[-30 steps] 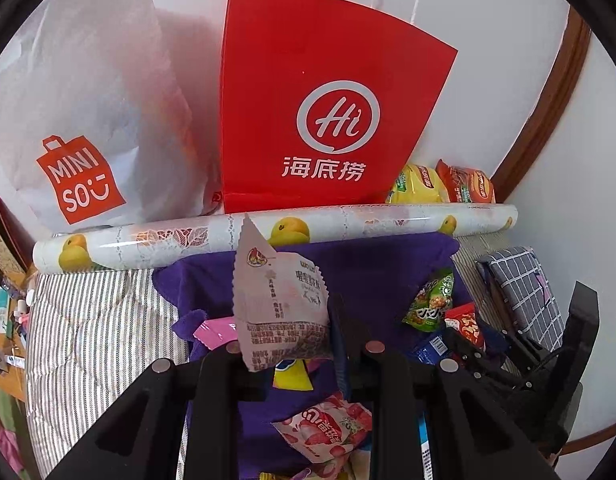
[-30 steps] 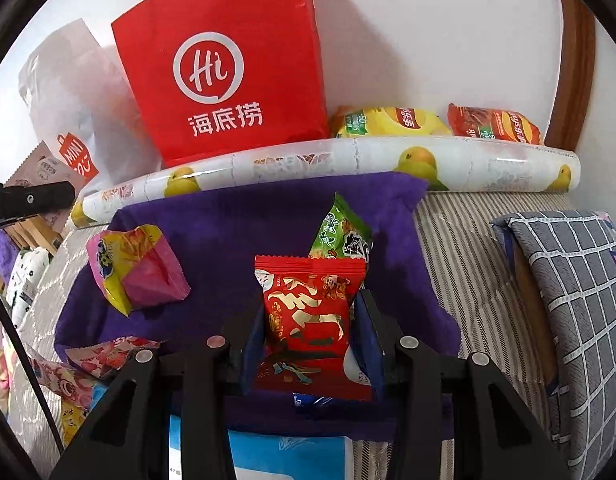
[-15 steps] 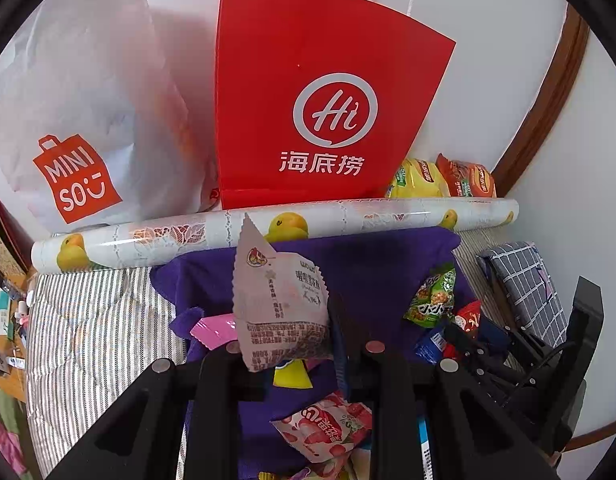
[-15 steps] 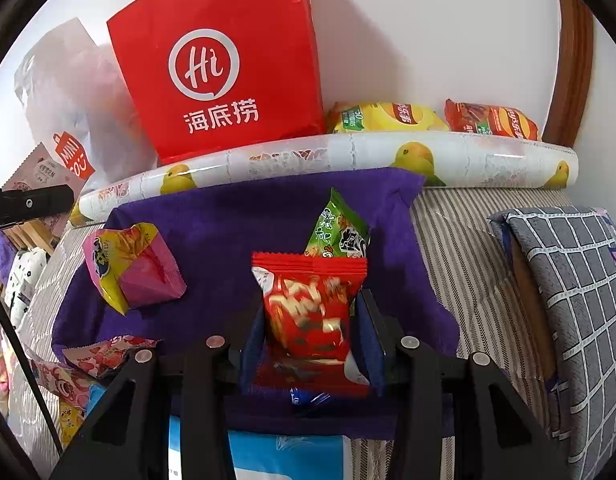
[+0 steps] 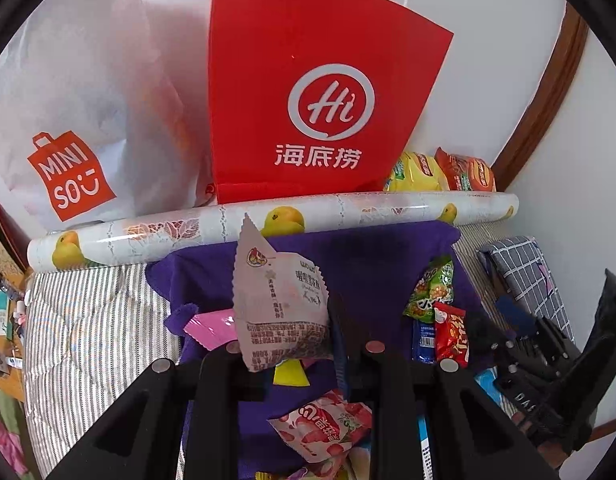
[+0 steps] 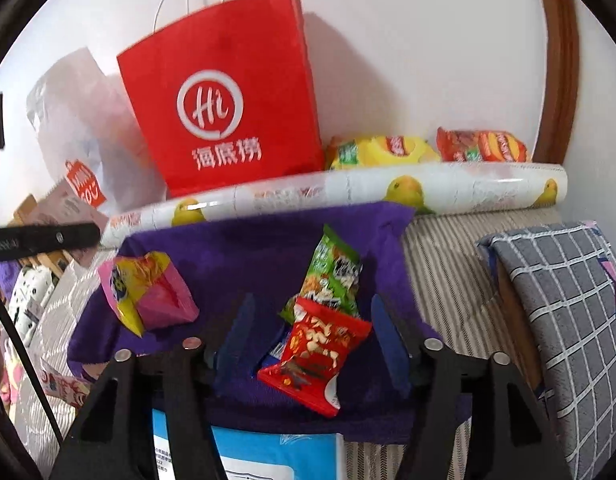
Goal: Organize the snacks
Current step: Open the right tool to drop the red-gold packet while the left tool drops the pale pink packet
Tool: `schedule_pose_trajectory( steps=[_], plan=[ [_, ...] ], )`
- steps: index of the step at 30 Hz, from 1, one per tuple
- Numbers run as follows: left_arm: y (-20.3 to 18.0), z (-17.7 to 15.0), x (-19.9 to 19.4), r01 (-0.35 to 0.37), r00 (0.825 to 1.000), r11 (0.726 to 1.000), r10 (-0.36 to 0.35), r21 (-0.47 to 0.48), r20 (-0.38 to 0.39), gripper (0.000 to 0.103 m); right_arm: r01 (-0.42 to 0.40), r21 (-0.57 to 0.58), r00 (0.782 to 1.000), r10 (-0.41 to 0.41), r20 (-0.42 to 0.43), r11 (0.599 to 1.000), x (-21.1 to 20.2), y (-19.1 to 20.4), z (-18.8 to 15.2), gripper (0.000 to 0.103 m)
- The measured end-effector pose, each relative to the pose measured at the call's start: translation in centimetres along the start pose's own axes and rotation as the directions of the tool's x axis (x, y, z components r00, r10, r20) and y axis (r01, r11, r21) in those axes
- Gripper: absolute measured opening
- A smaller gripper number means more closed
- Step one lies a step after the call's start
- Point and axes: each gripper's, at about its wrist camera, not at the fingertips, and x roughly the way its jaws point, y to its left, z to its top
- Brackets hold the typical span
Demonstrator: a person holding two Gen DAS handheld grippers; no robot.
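Closest to us in the left wrist view, our left gripper (image 5: 292, 344) is clamped narrow on a pale pink snack packet (image 5: 280, 304), which stands upright in the centre of the frame. Just below it, at the bottom centre, a pink-and-white packet (image 5: 323, 428) lies on the purple cloth (image 5: 371, 256).

Over to the right wrist view: our right gripper (image 6: 311, 340) has its jaws opening, and the red packet (image 6: 315, 356) sits tilted between the blue pads (image 6: 238, 332), no longer pressed by either one. It rests on the purple cloth, its upper edge overlapping a green packet (image 6: 331, 276) just behind it. At the bottom centre a blue-and-white box (image 6: 248, 452) pokes out from under the cloth's near edge.

Left of centre, a yellow-and-pink packet (image 6: 148, 292) lies apart from the others on the cloth. On the right edge we see a grey checked cushion (image 6: 567, 312) on the striped bedding (image 6: 443, 248).

Further back, a roll of wrapping printed with yellow fruit (image 6: 387, 192) runs across the frame along the cloth's far edge. Behind it, against the white wall, stands a red paper bag (image 6: 228, 96), with a white plastic bag (image 6: 80, 128) at the upper left and a yellow packet (image 6: 379, 152) and an orange-red packet (image 6: 479, 146) at the right.
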Motion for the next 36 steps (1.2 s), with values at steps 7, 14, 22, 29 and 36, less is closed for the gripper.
schedule_pose_trajectory(
  steps=[7,14,22,29,36],
  plan=[
    [-1.6,-0.6,1.5,-0.001,0.999,0.999,0.004,0.048,-0.047,0.022,-0.003,0.038,0.999,0.002,0.032,0.999,-0.8,-1.0,0.4,0.063],
    [-3.6,-1.6,2.9,0.008,0.994,0.994,0.004,0.110,-0.110,0.022,-0.010,0.077,0.999,0.006,0.051,0.997,-1.4,-1.9,0.8,0.063],
    [-4.2,-2.4,3.9,-0.012,0.984,0.989,0.038,0.145,-0.172,0.022,-0.011,0.084,0.999,0.008,0.037,0.996,-1.0,-1.9,0.6,0.063],
    [-4.5,-2.8,4.8,-0.034,0.976,0.984,0.071,0.175,-0.208,0.024,-0.003,0.073,1.000,0.001,0.021,0.997,-0.5,-1.7,0.4,0.064],
    [-4.4,-2.9,5.0,-0.038,0.973,0.985,0.075,0.168,-0.217,0.024,-0.002,0.066,1.000,0.001,0.011,0.998,-0.3,-1.5,0.3,0.064]
  ],
)
